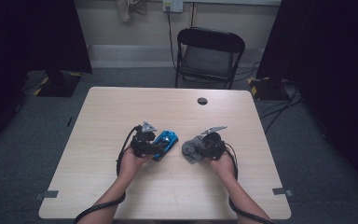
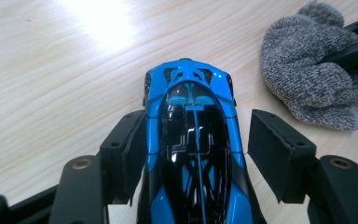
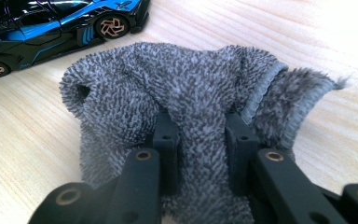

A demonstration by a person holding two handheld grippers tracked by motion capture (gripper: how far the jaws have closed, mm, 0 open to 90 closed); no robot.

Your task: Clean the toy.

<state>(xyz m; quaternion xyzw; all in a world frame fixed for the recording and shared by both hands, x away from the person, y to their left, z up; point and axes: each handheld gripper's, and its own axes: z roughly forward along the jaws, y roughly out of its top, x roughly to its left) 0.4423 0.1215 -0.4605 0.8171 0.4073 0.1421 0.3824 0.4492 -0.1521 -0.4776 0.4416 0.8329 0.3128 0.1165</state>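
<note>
Two things on the table [image 1: 121,186] that we're working: blue-and-black toy car [image 1: 166,143] and grey cloth [image 1: 192,150], both near the middle, just beside each other with a small gap of bare wood between.

Left gripper [image 1: 154,150]: we see the car between its jaws in the left gripper view [image 2: 193,154]. Left pad looks to be against the car's flank; right pad stands off with a visible gap. So jaws apart, straddling the car, not clamped.

Right gripper [image 1: 204,148]: jaws pinched together on a fold of the cloth [image 3: 191,116]. Fabric bunches up between the pads and spills out either side.

Surroundings: black folding chair [image 1: 209,56] beyond the far edge of the table, well apart from the work. Round dark grommet hole [image 1: 202,101] in the tabletop near the far edge. Cables on the grey carpet at right. Nothing stands between the grippers and their objects; the cloth sits off the car's front-right corner in the left gripper view [image 2: 307,79].

Materials: car is glossy hard plastic, low wedge shape, dark canopy with blue panels, bronze-coloured spoked wheels [image 3: 110,26]. Cloth is looped, fuzzy microfibre, mottled grey, with a stitched hem, crumpled into a lump. Tabletop is pale wood-grain laminate, smooth, catching a bright glare patch. Gripper pads are flat, matte black blocks.
</note>
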